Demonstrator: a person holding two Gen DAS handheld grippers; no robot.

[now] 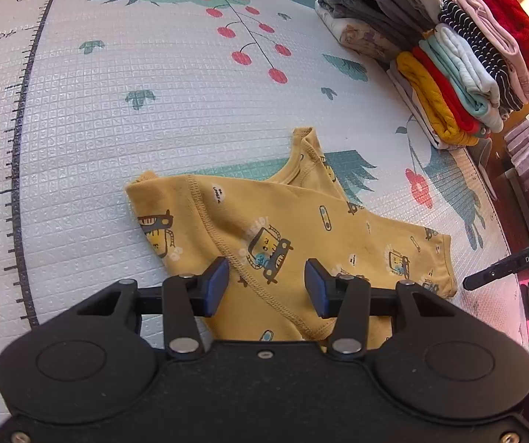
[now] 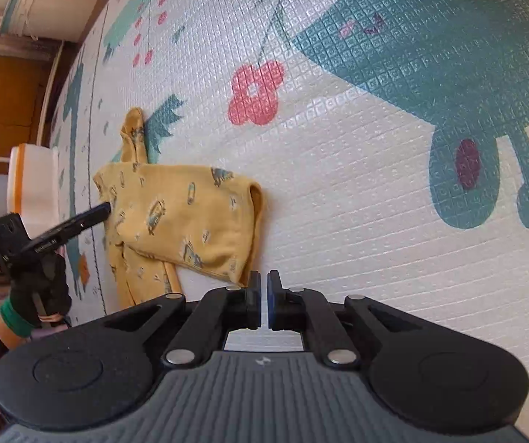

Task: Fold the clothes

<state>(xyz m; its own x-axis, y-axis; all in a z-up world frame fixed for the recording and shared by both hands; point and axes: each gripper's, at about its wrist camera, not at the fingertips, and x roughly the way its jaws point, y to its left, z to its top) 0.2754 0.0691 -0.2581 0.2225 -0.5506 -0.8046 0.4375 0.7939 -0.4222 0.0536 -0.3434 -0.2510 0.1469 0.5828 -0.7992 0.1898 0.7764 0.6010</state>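
Left wrist view: left gripper (image 1: 267,285) jaws stand wide apart, holding nothing, above the yellow printed garment (image 1: 275,236) lying partly folded on the play mat (image 1: 116,118). Stacks of folded clothes (image 1: 460,74) sit at the mat's far right.

Right wrist view: right gripper (image 2: 263,301) jaws nearly closed, empty, just beside the garment's edge (image 2: 183,221). Left gripper's tip (image 2: 98,211) reaches over the garment's far side.

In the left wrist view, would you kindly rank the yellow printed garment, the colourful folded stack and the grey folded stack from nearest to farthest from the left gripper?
1. Yellow printed garment, directly under and ahead of the open left gripper.
2. Colourful folded stack, ahead to the right on the play mat.
3. Grey folded stack, farther back, upper right.
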